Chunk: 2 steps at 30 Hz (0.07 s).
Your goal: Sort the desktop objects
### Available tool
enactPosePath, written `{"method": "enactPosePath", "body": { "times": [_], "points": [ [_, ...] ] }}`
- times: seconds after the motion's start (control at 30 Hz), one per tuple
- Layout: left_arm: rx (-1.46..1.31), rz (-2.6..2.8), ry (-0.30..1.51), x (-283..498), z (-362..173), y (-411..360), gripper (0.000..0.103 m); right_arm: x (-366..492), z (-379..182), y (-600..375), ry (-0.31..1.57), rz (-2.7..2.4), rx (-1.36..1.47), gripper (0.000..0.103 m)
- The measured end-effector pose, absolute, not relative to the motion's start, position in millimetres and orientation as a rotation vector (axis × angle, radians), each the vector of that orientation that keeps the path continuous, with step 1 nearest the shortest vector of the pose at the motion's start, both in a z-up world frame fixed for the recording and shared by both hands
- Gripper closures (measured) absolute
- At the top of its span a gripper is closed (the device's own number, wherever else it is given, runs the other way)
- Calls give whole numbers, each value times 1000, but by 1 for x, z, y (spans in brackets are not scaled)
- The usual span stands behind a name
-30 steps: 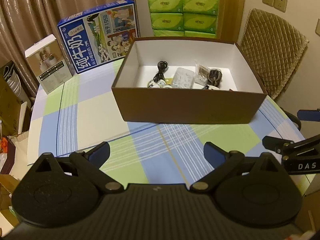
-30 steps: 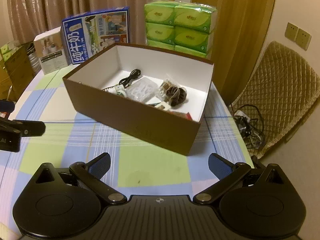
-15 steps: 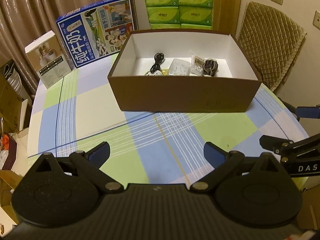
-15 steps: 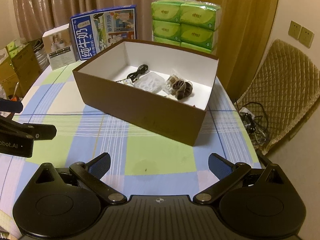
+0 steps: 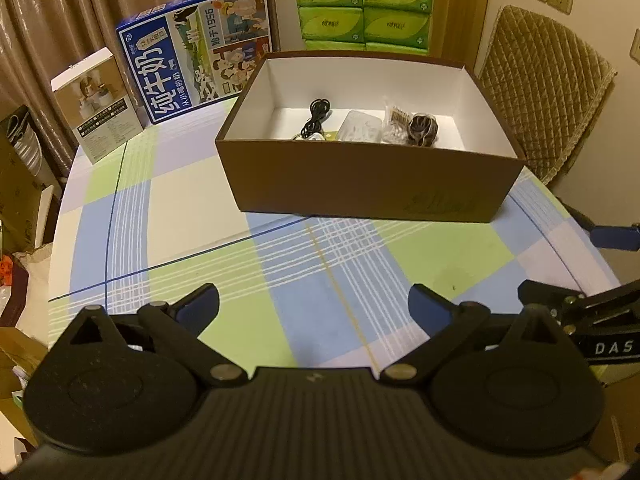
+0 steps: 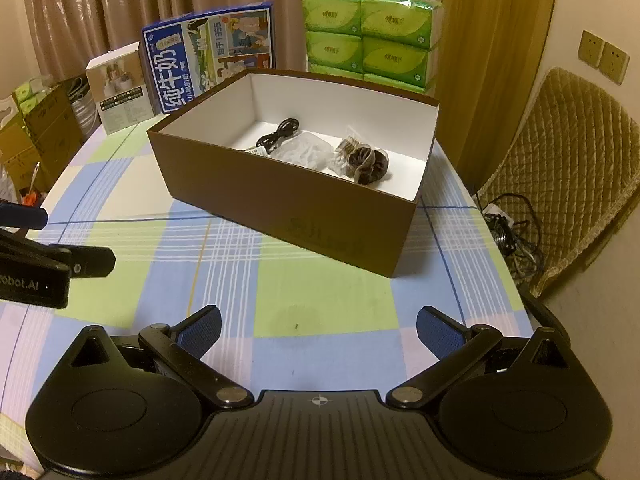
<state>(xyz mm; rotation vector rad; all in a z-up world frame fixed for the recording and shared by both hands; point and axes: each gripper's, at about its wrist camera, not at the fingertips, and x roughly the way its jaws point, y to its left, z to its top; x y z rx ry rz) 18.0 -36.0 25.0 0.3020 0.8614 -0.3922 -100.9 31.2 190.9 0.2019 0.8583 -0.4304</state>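
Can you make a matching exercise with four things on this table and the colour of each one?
Things:
1. storage box
2. tissue packs
3. milk carton box
4. USB cable

Colours:
a. black
b. blue
c. brown outside, white inside
d. green

Pairs: 1-c, 2-d, 3-b, 4-a

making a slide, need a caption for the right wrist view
Open right gripper above the checked tablecloth, facing a brown box holding sorted items.
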Motion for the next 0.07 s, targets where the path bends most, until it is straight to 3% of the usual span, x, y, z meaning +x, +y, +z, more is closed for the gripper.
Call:
{"method": "enactPosePath", "body": {
  "times": [0.07],
  "points": [
    [305,-388,858,18,26,-37,3,-101,191,31,853,-430,201,2]
  ]
}}
